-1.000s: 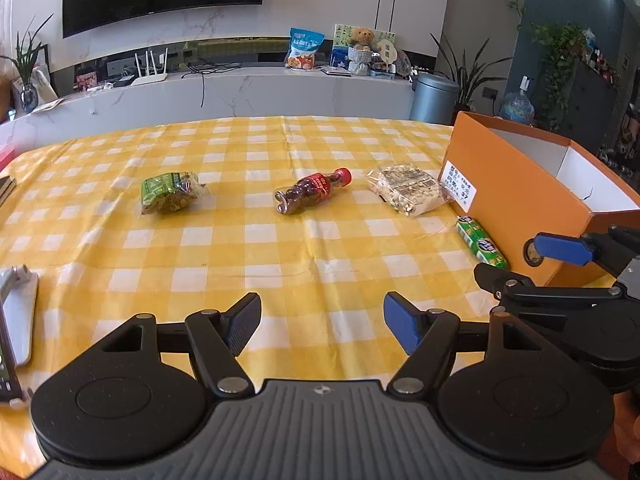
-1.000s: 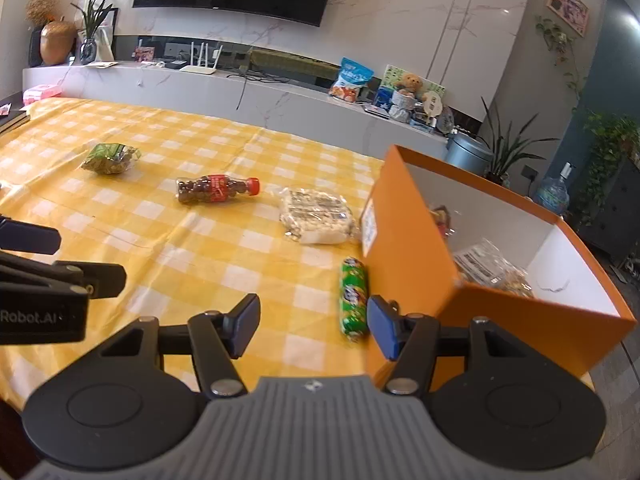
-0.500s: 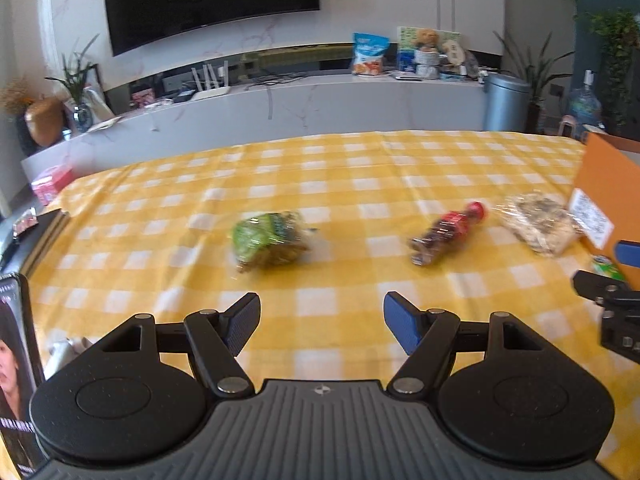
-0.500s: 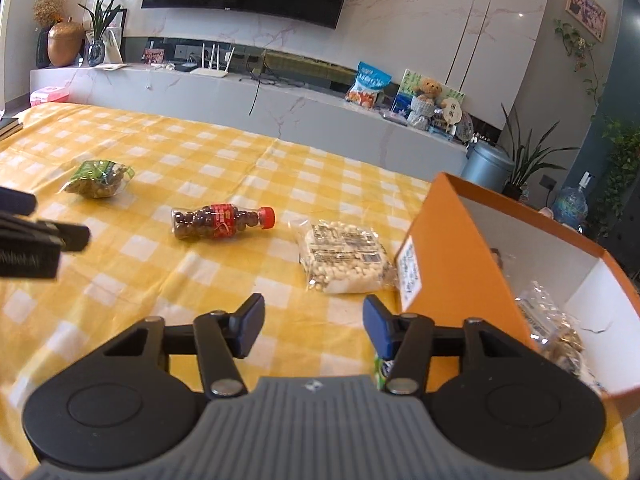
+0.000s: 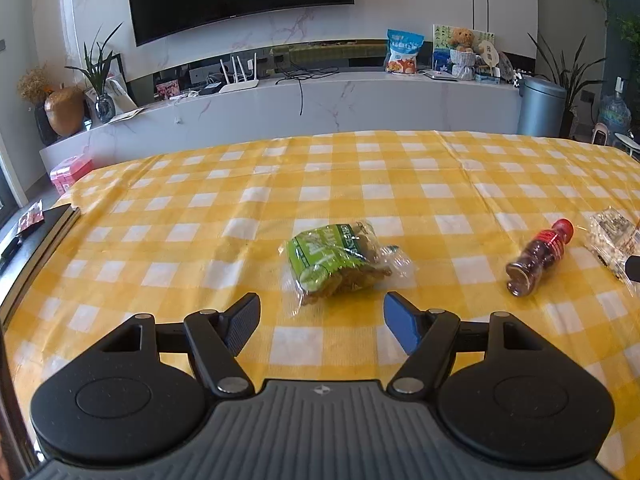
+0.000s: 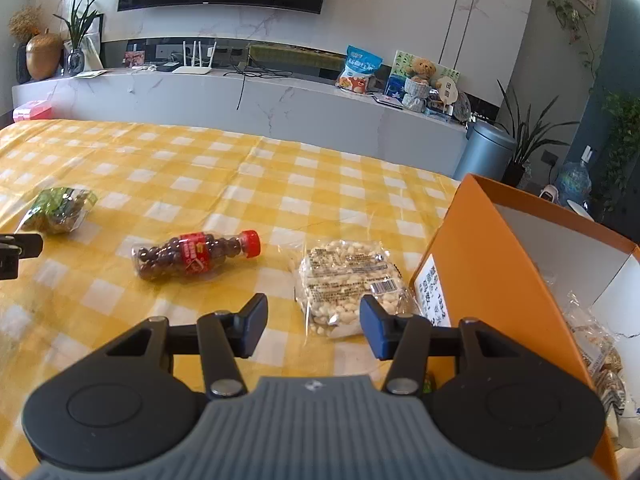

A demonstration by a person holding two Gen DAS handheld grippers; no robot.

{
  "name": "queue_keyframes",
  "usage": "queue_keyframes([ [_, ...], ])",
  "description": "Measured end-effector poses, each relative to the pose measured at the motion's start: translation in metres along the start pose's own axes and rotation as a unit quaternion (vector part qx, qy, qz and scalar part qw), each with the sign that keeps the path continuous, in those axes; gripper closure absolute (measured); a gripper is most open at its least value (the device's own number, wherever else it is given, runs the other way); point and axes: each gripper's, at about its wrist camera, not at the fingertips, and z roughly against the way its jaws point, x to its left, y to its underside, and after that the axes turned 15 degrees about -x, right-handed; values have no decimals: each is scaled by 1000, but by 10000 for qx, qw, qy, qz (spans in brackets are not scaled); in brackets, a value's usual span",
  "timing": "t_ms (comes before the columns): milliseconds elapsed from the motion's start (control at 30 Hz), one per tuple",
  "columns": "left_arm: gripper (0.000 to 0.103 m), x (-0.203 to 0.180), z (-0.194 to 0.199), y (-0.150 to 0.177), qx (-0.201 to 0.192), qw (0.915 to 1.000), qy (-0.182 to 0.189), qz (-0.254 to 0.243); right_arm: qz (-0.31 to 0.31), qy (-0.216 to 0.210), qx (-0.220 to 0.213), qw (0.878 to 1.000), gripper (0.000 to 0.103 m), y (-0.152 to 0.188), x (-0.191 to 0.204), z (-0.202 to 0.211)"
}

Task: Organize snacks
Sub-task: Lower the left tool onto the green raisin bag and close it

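Currently the desk [image 5: 400, 184] carries three loose snacks: one green packet [image 5: 336, 260] at 12 o'clock of the gaping, empty left tongs [image 5: 322, 322], one candy bottle [image 6: 196, 255], one peanut pack [image 6: 348, 280] just ahead of the parted, empty right tongs [image 6: 314, 326]; one orange box [image 6: 492, 276] at 3 o'clock.

Your left gripper [image 5: 320, 322] hangs tilted downward, jaws wide and empty; your right gripper [image 6: 314, 322] is narrower, also empty.
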Motion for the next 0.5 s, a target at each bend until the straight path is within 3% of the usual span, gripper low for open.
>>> queue_keyframes([
  [333,21,-2,-20,-4,-19,9999,119,-95,-268,-20,54,9996,53,-3,0,-19],
  [400,31,-4,-20,-2,31,9998,110,-159,-290,-56,71,9995,53,-2,1,-21],
  [467,53,-5,-19,0,71,9997,84,-202,-285,-70,85,9995,53,-2,3,-23],
  [500,59,-5,-18,1,73,9997,61,-228,-291,-64,87,9995,53,-1,3,-23],
])
